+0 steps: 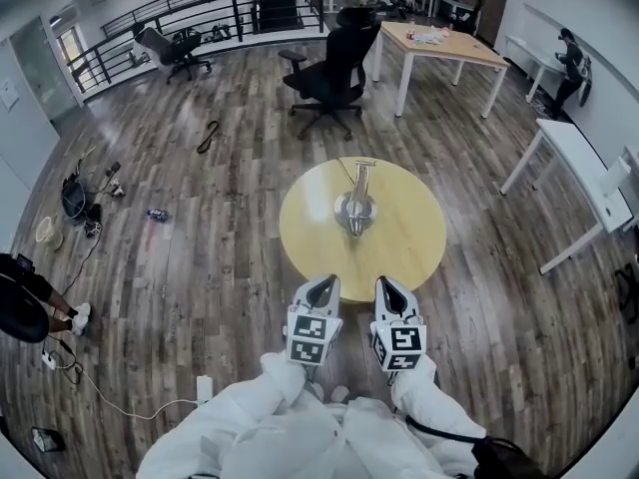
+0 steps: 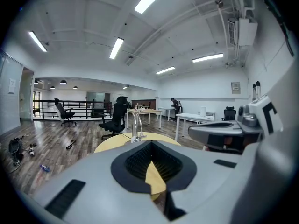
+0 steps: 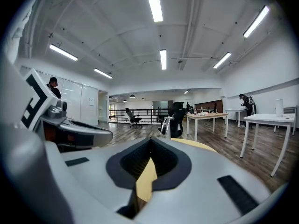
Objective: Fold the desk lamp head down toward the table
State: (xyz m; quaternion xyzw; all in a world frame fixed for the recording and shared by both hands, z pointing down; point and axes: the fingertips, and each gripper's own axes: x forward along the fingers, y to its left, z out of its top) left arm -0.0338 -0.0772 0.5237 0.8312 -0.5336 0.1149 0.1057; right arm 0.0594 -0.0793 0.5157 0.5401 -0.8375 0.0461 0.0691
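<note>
A silver desk lamp (image 1: 355,208) stands near the middle of the round yellow table (image 1: 414,242), its thin arm rising toward the far side. In the left gripper view the lamp (image 2: 136,127) shows upright beyond the jaws, and in the right gripper view the lamp (image 3: 166,125) is small and far off. My left gripper (image 1: 321,285) and right gripper (image 1: 391,287) hover side by side at the table's near edge, short of the lamp. Both are shut with nothing between the jaws. The left gripper (image 2: 150,143) and right gripper (image 3: 150,141) point roughly level toward the lamp.
A black office chair (image 1: 334,68) stands beyond the table, with a wooden desk (image 1: 439,48) behind it. White desks (image 1: 579,168) line the right side. Cables and small items (image 1: 80,198) lie on the floor at left. A person (image 1: 571,63) stands far right.
</note>
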